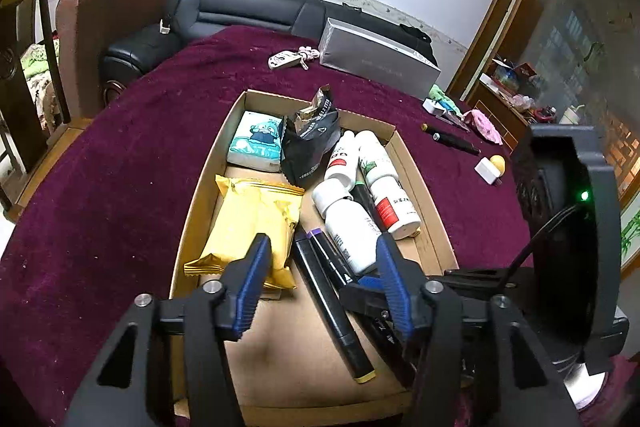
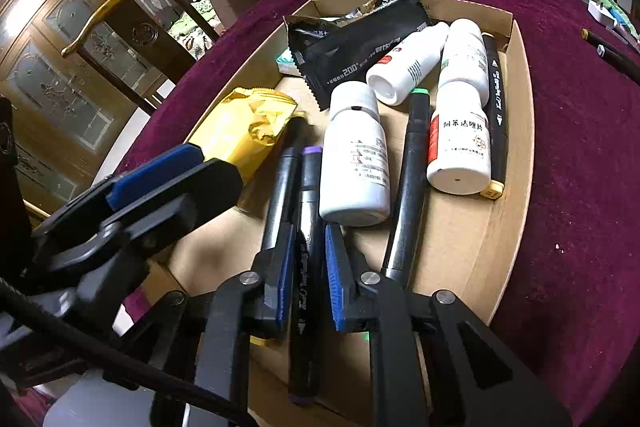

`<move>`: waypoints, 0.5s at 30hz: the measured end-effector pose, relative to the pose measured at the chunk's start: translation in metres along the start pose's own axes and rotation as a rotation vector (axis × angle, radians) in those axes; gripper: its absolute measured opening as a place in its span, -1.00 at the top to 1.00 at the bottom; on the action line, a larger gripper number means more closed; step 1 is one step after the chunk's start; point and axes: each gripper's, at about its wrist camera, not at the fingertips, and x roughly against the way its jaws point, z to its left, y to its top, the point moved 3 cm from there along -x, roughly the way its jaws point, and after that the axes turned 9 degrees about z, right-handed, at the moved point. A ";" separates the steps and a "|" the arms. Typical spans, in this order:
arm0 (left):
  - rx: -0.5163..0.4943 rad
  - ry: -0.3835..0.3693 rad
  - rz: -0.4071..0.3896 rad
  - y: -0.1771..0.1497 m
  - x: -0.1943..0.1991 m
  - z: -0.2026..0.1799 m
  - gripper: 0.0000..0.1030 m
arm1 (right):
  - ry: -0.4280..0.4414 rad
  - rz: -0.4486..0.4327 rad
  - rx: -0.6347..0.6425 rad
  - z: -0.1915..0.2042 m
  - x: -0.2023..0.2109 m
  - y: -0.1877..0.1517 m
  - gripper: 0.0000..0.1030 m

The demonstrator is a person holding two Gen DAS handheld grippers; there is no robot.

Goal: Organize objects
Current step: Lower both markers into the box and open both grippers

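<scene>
two grippers work over the cardboard tray (image 2: 516, 131). right gripper (image 2: 308, 267) is clamped on the purple-capped marker (image 2: 308, 211) lying in the tray. left gripper (image 1: 320, 267) stands part open, empty, above the yellow packet (image 1: 252, 223). beyond lie three white bottles (image 2: 356, 155) and a black pouch (image 1: 312, 143).

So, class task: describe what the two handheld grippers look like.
Both the left gripper and right gripper have black angular frames, silver pivot bolts and ribbed blue finger pads. A black cable and green indicator light show on the right unit.
</scene>
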 end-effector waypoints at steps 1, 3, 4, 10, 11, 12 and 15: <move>-0.003 0.006 -0.004 0.000 0.001 -0.001 0.03 | 0.001 0.003 0.000 0.000 0.000 -0.001 0.72; -0.007 0.020 -0.012 0.000 0.003 -0.003 0.02 | -0.001 0.001 0.004 0.001 0.001 -0.001 0.71; -0.009 0.029 -0.019 0.000 0.005 -0.004 0.01 | -0.003 -0.003 0.008 0.001 0.002 -0.001 0.70; -0.016 0.077 -0.054 0.002 0.016 -0.008 -0.13 | -0.005 -0.036 0.030 0.003 0.014 -0.005 0.52; -0.017 0.083 -0.056 0.002 0.016 -0.008 -0.13 | -0.004 -0.041 0.030 0.003 0.015 -0.005 0.52; -0.020 0.089 -0.058 0.002 0.018 -0.009 -0.13 | -0.004 -0.046 0.029 0.002 0.017 -0.005 0.51; -0.030 0.108 -0.065 0.001 0.022 -0.013 -0.13 | -0.005 -0.059 0.027 0.001 0.023 -0.008 0.51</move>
